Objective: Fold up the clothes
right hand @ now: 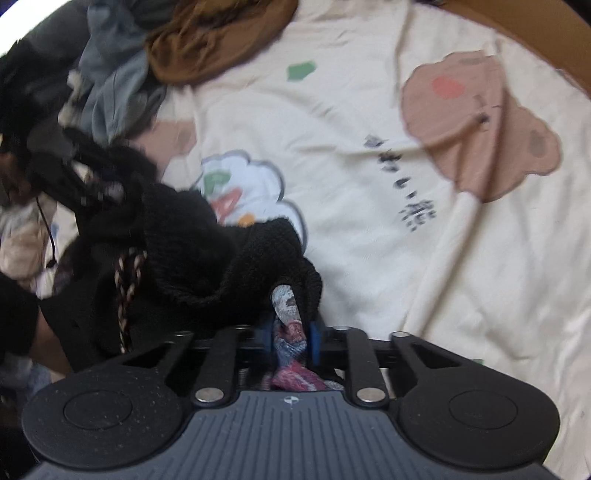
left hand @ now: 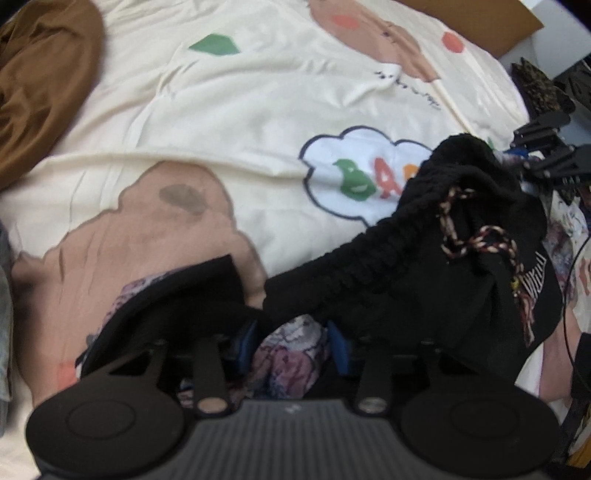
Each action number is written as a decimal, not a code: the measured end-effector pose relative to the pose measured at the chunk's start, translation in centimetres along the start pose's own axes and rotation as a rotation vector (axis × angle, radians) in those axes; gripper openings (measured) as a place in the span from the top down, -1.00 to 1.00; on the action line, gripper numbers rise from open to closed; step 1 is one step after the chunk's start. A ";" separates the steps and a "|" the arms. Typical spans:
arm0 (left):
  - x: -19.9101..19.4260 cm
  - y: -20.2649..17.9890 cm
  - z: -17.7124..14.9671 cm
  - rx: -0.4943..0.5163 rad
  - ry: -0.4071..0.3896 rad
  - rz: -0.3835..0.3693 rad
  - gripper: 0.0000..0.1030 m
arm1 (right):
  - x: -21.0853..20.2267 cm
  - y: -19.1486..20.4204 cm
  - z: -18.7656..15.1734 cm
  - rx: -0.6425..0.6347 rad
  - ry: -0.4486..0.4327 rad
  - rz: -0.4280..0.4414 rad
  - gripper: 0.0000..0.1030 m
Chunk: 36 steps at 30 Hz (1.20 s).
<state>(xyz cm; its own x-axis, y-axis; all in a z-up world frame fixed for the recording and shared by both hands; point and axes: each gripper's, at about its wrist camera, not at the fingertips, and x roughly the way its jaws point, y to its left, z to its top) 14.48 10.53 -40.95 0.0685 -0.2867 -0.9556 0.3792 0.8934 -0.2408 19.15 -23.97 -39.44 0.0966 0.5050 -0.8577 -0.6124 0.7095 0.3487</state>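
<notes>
Black shorts (left hand: 388, 258) with an elastic waistband, a braided drawstring (left hand: 480, 236) and a pink-and-white printed inside lie bunched on the cream bear-print sheet (left hand: 240, 110). My left gripper (left hand: 292, 341) has printed fabric filling the gap between its blue pads, and black cloth drapes over its left finger. In the right wrist view my right gripper (right hand: 291, 334) is shut on a fold of the same shorts (right hand: 192, 251), its pads close together on the printed cloth. The waistband runs between the two grippers. The right gripper (left hand: 546, 158) also shows at the far right of the left wrist view.
A brown garment (right hand: 214, 40) and a grey-blue one (right hand: 114, 81) are piled at the far side of the sheet (right hand: 369, 110). More printed clothes (left hand: 569, 236) lie beside the shorts. A brown bed edge (left hand: 480, 22) borders the sheet.
</notes>
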 end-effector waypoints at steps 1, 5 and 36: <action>0.0 0.0 0.1 0.000 -0.004 -0.003 0.17 | -0.5 0.0 -0.1 0.004 -0.017 -0.007 0.75; -0.1 -0.4 0.5 0.000 -0.028 -0.023 0.17 | -2.3 -0.1 -0.3 0.026 -0.065 -0.044 0.79; -3.7 -4.4 10.2 0.211 -0.357 0.208 0.65 | -7.4 -2.1 -1.2 0.248 -0.277 -0.210 0.82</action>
<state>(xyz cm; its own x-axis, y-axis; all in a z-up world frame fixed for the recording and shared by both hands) 21.99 4.15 -34.68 0.4623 -0.2434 -0.8527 0.5007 0.8653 0.0245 18.82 -29.78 -34.31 0.4267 0.4258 -0.7979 -0.3526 0.8907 0.2868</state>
